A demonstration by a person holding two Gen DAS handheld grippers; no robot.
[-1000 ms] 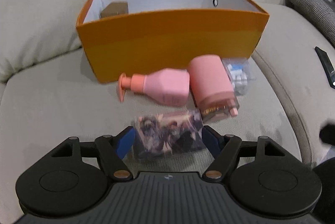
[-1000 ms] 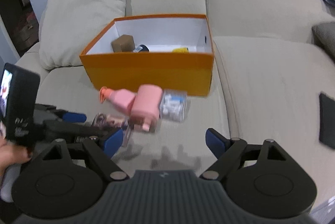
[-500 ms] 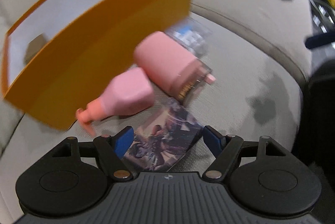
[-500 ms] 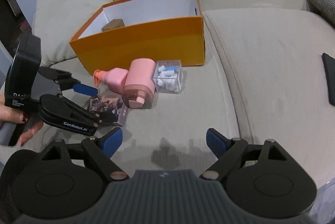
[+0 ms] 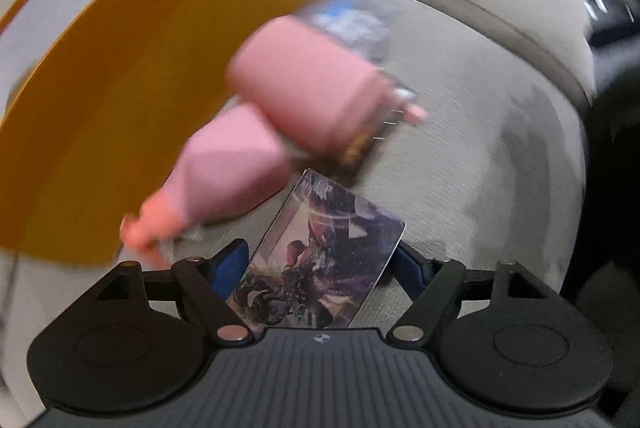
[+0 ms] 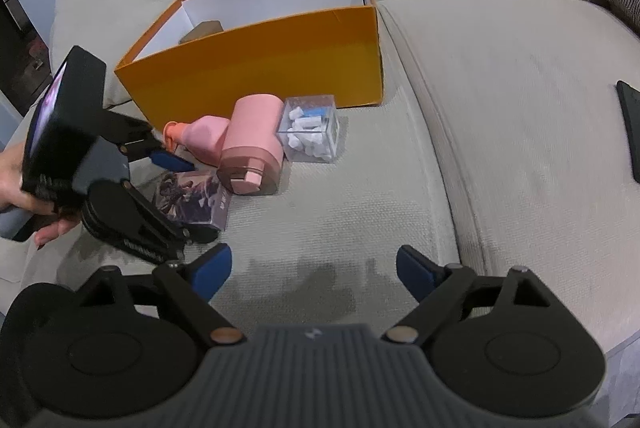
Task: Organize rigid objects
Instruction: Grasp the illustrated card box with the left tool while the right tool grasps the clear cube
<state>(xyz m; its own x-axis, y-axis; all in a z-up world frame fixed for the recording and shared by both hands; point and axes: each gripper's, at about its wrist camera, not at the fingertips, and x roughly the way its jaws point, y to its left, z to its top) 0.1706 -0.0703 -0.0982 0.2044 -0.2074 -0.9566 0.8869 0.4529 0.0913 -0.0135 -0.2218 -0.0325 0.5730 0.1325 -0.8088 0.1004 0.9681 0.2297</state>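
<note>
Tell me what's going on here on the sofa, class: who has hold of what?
A person with a handheld gripper in each hand is tidying things into an orange box on a sofa. The left gripper straddles a picture card box on the cushion; whether it grips yet is unclear. The right gripper hangs open and empty. A pink pump bottle, a pink flask and a clear cube lie outside the box.
</note>
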